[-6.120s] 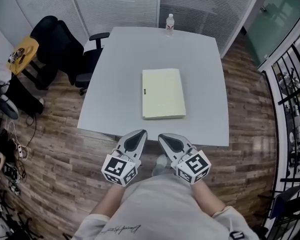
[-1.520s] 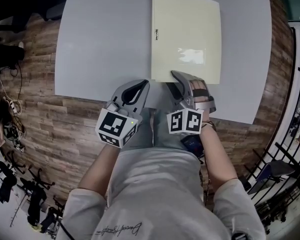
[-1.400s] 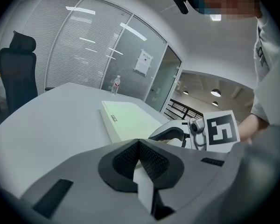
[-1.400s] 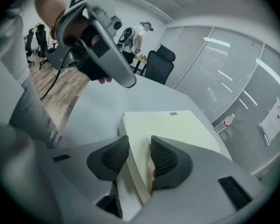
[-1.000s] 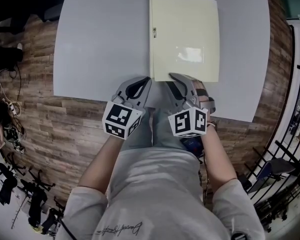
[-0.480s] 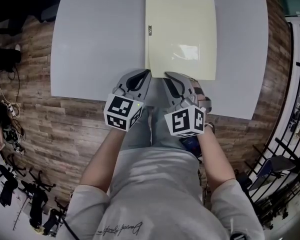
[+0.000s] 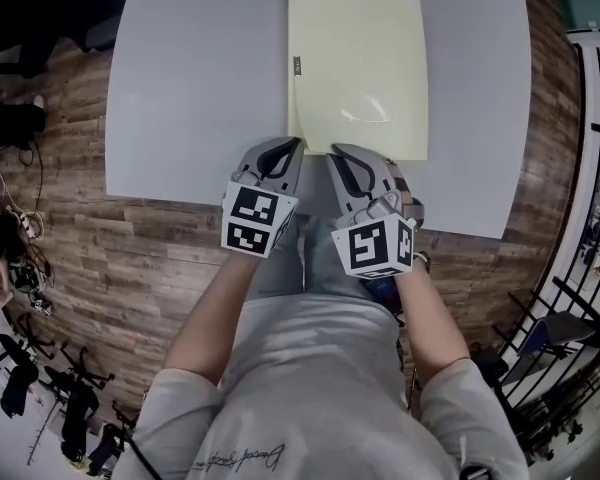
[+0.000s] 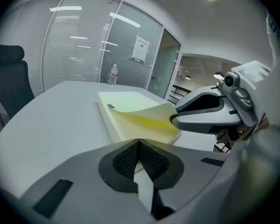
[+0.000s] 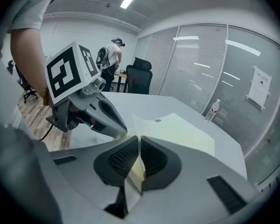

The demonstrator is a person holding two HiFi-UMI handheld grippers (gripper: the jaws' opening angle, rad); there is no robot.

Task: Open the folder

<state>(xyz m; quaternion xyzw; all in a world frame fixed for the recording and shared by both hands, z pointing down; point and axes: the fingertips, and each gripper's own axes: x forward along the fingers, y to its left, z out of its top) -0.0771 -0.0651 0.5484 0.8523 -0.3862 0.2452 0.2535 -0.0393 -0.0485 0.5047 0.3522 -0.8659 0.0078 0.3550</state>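
Right tool [image 7: 338,154] is pinching the near left corner of the folder's [image 7: 360,58] cover; left tool [image 7: 292,146] is sitting beside it, empty.
Pale yellow folder is lying flat on the grey surface [image 7: 200,68], spine to the left, its near edge close to the surface edge by the person. Right tool's jaws are closing down to a thin gap with the cover sheet between the pads, and that corner is curling up off the pages below. Left tool's jaws are pressing together with nothing between them, tip hovering just left of the right tool near the folder's near left corner. A water bottle [image 8: 113,73] is standing at the far edge of the surface.
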